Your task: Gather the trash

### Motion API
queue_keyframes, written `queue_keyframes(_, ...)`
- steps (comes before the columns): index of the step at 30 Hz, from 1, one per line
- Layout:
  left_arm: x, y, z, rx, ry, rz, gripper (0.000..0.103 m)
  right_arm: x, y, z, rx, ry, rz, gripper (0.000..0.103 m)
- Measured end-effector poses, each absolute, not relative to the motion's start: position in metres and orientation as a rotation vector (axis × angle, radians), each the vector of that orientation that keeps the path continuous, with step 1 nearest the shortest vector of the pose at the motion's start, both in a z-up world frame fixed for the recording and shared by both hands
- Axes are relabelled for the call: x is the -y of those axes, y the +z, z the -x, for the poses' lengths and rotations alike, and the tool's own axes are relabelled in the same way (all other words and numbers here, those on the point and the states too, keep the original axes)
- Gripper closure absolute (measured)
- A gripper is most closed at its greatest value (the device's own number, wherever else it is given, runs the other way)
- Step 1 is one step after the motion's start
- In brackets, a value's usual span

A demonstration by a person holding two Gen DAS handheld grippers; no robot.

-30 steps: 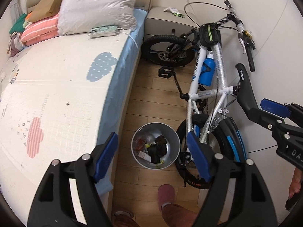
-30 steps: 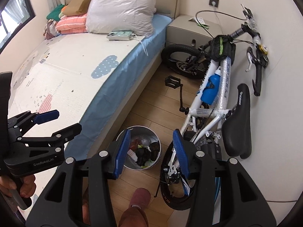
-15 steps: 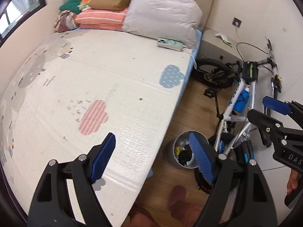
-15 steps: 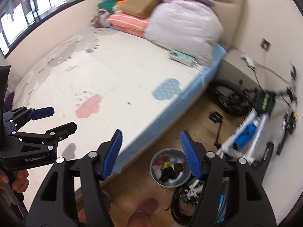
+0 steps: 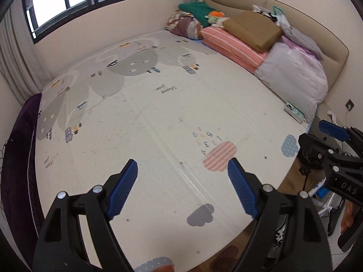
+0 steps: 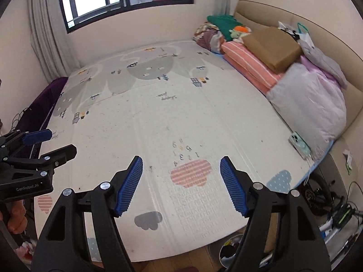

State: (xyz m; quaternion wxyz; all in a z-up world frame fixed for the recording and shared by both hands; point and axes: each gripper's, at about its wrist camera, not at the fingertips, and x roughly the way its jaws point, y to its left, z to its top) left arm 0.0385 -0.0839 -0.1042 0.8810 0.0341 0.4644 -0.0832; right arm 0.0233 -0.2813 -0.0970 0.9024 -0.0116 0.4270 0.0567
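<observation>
View: we have swung from the floor up to the play mat point(image 5: 158, 117), filling both frames.
Bin: trash bin point(image 6: 229, 247) now bottom edge, right wrist.
Left gripper point(image 5: 182, 189): spread, empty.
Right gripper point(image 6: 181, 184): opening, nothing between.
Meaning: we judge a search for more trash.

trash bin point(image 6: 229, 248) | metal, round | floor beside bed | contents probably dark scraps

We see our left gripper point(image 5: 182, 174) angled downward, its 2 blue pads wide apart with nothing between them; our right gripper point(image 6: 181, 172) tilts down alongside, jaws opening, empty too, each hand-held
</observation>
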Motion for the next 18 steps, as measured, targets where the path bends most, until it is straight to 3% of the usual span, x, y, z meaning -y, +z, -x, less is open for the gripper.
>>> queue_keyframes(7,0.017,-0.095,-0.061,-0.983,-0.068,-0.017,0.021,0.212,-0.084,-0.065,-0.895,0.164,0.071,0.035)
queue_keyframes(18,-0.015,-0.111,-0.078,-1.022,0.126,0.071,0.021,0.181,-0.102,-0.113,-0.934,0.289,0.151,0.035)
